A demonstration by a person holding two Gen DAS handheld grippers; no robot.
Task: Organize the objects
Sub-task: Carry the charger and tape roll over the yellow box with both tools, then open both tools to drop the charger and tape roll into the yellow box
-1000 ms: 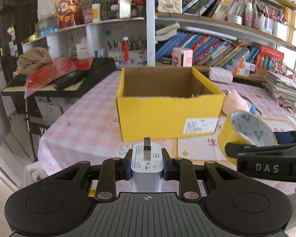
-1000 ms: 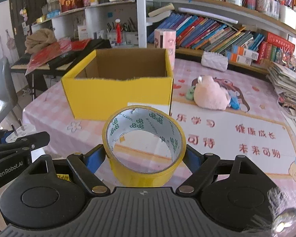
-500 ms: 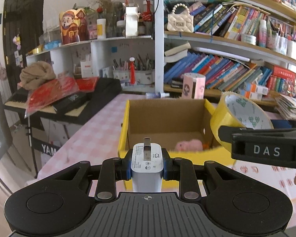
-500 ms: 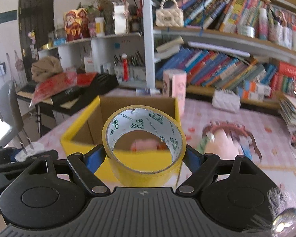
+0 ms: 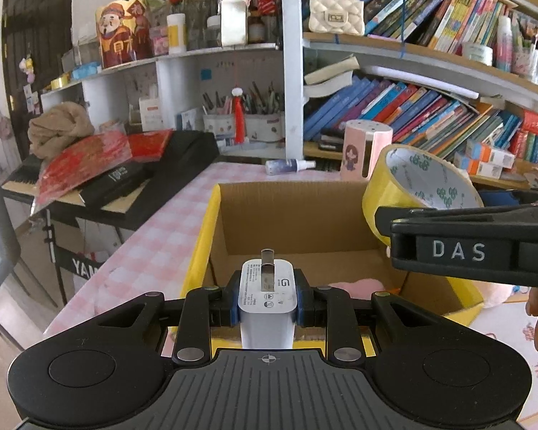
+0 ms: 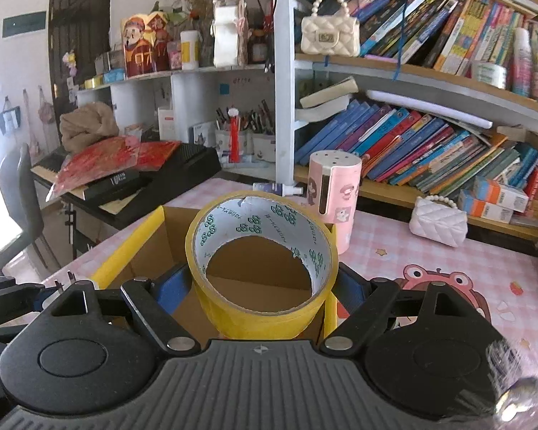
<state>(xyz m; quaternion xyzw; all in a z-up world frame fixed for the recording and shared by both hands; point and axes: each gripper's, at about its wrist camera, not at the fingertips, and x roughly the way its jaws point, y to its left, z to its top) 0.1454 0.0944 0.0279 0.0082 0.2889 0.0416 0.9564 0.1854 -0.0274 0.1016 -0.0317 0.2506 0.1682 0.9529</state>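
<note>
My left gripper (image 5: 267,304) is shut on a white plug charger (image 5: 267,297), held above the near edge of the open yellow cardboard box (image 5: 204,236). A pink soft item (image 5: 351,286) lies inside the box. My right gripper (image 6: 263,286) is shut on a roll of yellow tape (image 6: 262,261), held over the box (image 6: 125,254). The tape (image 5: 419,193) and the right gripper's finger (image 5: 466,247) show at the right of the left wrist view, above the box's right side.
The box stands on a pink checked table (image 6: 430,261). A pink cylinder container (image 6: 335,193), a spray bottle (image 6: 276,189) and a white quilted purse (image 6: 437,220) lie behind it. Bookshelves (image 6: 430,136) stand at the back. A black keyboard with red bags (image 5: 100,175) stands left.
Both grippers have risen and moved forward over the box. The view now looks down into the box, and the tape roll hangs above its opening.
</note>
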